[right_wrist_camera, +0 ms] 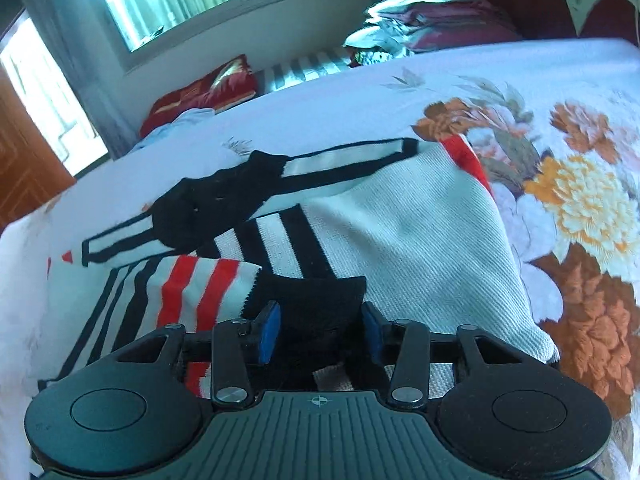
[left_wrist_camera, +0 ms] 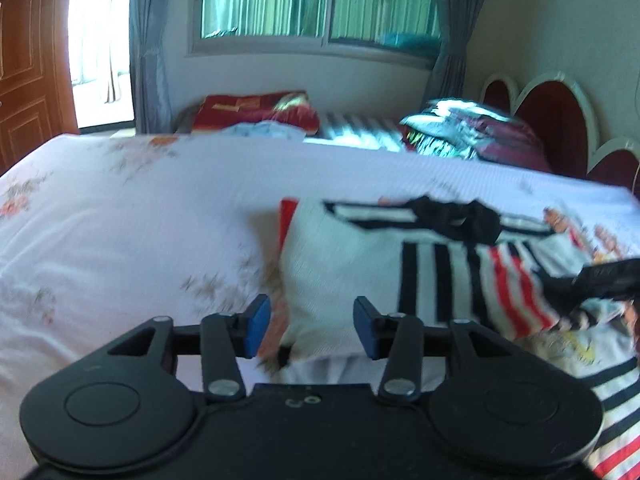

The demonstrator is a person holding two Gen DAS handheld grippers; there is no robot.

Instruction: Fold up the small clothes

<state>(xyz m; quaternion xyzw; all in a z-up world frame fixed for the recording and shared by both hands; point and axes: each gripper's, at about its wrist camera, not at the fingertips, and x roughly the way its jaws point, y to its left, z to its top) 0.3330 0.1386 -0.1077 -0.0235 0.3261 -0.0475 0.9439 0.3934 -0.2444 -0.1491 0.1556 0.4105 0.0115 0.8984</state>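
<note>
1. Right wrist view: small knit sweater (right_wrist_camera: 400, 232) spread flat on the bed (right_wrist_camera: 360, 92), striped sleeve (right_wrist_camera: 192, 292) laid across its body, likely so the fold stays compact.
2. Black cuff (right_wrist_camera: 320, 300) between the pads of the right hand-held gripper (right_wrist_camera: 322, 334); pinched or merely straddled, cannot tell.
3. Left hand-held gripper (left_wrist_camera: 311, 327) spread, empty, above the sweater's near left edge.
4. No readable writing anywhere.

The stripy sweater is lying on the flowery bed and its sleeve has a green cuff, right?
Not quite. The sweater does lie on the flowery bed, but the cuff on its sleeve is black, not green. The right wrist view shows it between the right gripper's fingers.
</note>
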